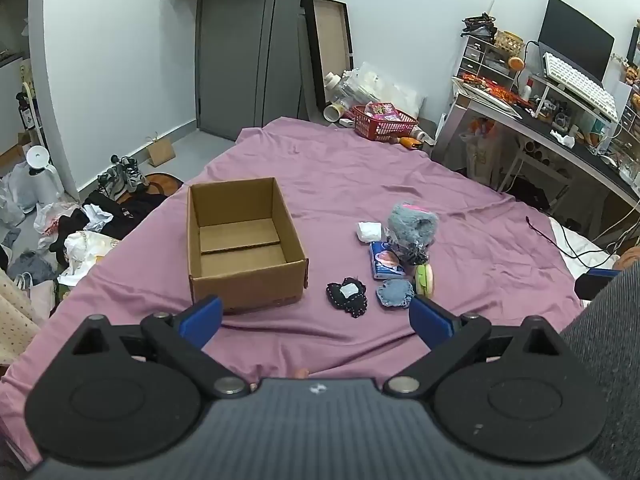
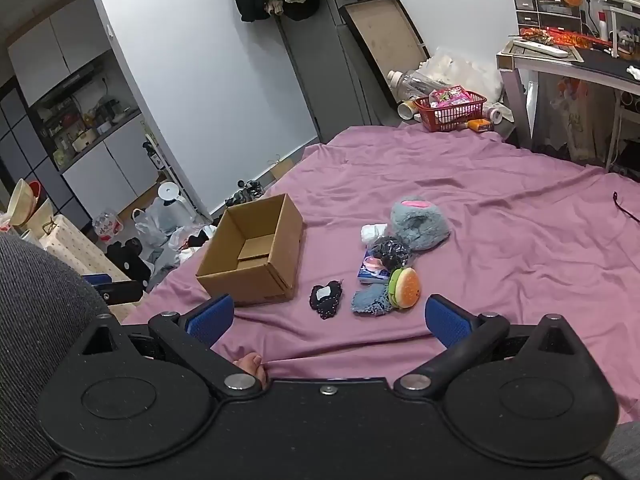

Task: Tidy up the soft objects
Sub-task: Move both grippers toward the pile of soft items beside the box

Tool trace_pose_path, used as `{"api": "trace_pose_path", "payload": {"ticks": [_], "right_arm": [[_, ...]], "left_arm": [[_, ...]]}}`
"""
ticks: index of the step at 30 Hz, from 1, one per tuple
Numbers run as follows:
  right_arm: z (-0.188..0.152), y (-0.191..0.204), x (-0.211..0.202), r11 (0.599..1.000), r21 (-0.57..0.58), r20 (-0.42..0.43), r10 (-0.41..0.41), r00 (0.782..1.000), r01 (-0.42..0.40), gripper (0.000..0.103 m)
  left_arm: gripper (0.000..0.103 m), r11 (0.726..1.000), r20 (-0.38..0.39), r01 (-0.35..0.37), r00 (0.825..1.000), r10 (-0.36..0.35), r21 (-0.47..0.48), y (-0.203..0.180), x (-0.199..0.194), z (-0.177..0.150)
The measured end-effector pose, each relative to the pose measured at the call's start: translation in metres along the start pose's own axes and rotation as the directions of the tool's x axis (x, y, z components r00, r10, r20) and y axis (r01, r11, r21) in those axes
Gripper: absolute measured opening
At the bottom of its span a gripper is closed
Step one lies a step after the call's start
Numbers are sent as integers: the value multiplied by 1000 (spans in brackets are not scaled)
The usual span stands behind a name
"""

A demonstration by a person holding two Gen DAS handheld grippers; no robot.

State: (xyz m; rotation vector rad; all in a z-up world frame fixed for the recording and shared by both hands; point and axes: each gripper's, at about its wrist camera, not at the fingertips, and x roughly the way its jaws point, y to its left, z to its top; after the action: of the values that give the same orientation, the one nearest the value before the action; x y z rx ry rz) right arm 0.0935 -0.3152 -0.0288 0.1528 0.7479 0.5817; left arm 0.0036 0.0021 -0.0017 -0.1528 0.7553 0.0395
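Note:
An open cardboard box [image 1: 240, 248] [image 2: 256, 252] stands empty on the purple sheet [image 1: 340, 184] [image 2: 480, 220]. To its right lies a cluster of soft things: a black dotted pouch [image 1: 347, 296] [image 2: 326, 298], a denim patch [image 1: 395, 292] [image 2: 370, 300], a burger plush [image 1: 424, 279] [image 2: 405, 288], a blue packet [image 1: 384, 260] [image 2: 372, 270], a grey furry slipper [image 1: 412, 224] [image 2: 418, 224] and a white wad [image 1: 369, 232] [image 2: 373, 232]. My left gripper [image 1: 316, 318] and right gripper [image 2: 328, 320] both hover open and empty, short of the cluster.
A red basket [image 1: 384, 122] [image 2: 450, 108] sits past the sheet's far edge. A desk [image 1: 560, 132] with keyboard and clutter stands at right. Clothes and bags [image 1: 80, 232] litter the floor at left. A black cable [image 1: 560, 240] lies on the sheet at right. Toes [image 2: 252, 364] show under the right gripper.

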Motion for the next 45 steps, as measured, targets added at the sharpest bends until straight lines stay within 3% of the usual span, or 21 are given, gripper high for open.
{"api": "trace_pose_path", "payload": {"ticks": [45], "right_arm": [[4, 2, -4, 999, -16, 10, -47, 999, 48, 103]], "left_arm": [[99, 999, 20, 40, 999, -40, -11, -2, 3, 1]]}}
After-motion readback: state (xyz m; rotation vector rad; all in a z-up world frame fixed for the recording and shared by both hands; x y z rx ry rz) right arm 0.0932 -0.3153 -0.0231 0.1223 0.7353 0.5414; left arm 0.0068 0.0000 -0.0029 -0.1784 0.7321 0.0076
